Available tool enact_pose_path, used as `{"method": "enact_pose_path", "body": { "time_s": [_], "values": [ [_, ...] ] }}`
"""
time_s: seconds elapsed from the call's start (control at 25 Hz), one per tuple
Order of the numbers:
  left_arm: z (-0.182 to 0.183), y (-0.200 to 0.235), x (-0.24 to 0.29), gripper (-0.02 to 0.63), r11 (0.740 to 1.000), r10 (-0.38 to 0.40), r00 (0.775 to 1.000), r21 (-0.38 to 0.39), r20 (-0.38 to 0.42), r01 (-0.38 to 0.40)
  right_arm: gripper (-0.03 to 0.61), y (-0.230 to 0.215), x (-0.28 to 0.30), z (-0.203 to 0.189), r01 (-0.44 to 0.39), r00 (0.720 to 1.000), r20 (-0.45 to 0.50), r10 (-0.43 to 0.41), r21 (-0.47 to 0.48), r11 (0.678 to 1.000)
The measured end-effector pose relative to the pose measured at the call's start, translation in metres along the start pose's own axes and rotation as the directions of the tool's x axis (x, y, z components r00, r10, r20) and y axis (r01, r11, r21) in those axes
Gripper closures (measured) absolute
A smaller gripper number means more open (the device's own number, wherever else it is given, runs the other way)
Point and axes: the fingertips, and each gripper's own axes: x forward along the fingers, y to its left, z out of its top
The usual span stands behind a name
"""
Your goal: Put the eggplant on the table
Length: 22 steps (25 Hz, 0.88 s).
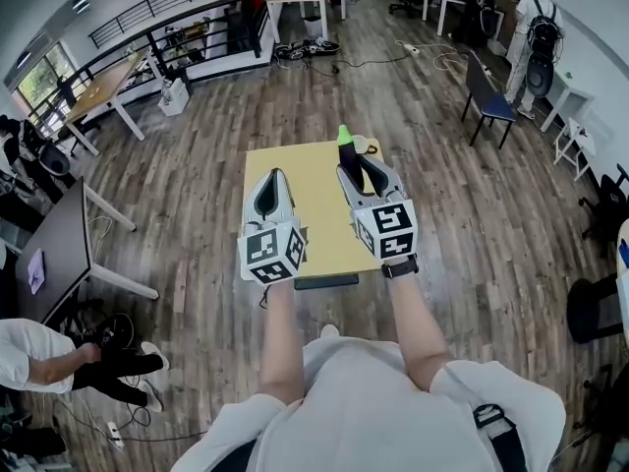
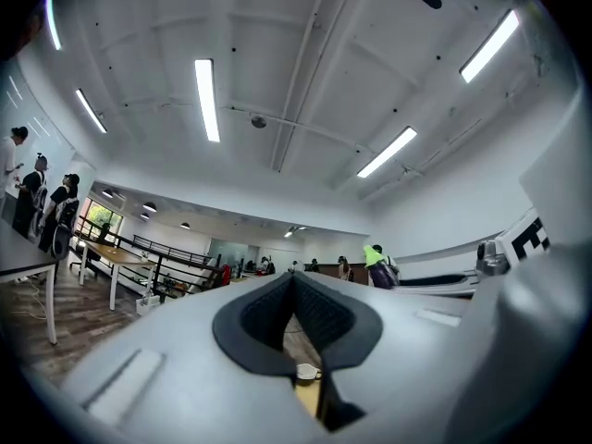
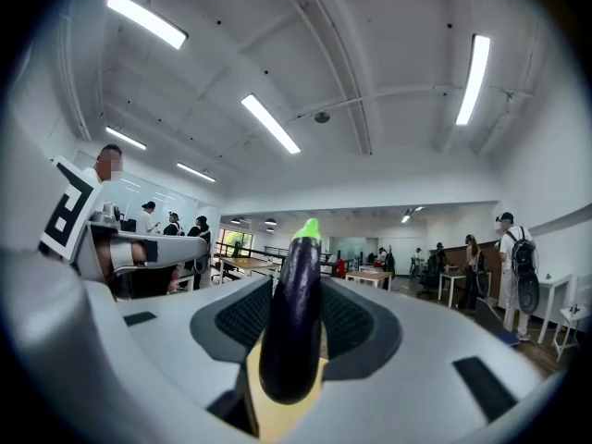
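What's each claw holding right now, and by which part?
The right claw is shut on the eggplant, gripping its purple body about midway, green stem end pointing up. The left claw is shut and empty.

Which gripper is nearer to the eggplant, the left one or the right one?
Right. The right gripper clamps the eggplant; the left gripper is beside it, apart, empty.

Purple eggplant, green tip up, clamped upright over yellow table.
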Motion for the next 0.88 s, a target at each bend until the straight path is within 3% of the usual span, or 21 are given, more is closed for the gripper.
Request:
{"method": "enact_pose_path", "body": {
  "time_s": [0.24, 0.4, 0.88],
  "values": [
    [-0.023, 0.042, 0.026, 0.604, 1.0, -0.012, 0.999, 0.021, -0.046, 0.013, 0.413, 0.005, 0.051, -0.018, 0.021, 1.0, -0.02, -0.021, 0.024, 0.999],
    [-0.05, 0.066, 0.043, 0.604, 1.0, -0.01, 0.996, -0.003, -0.084, 0.009, 0.413, 0.005, 0.076, -0.048, 0.023, 0.996, -0.092, -0.02, 0.029, 0.999],
    [-0.131, 0.08, 0.109, 0.604, 0.995, -0.014, 0.978, -0.096, -0.208, -0.007, 0.413, -0.021, 0.144, -0.132, -0.033, 0.969, -0.241, 0.059, 0.11, 0.993]
  ]
}}
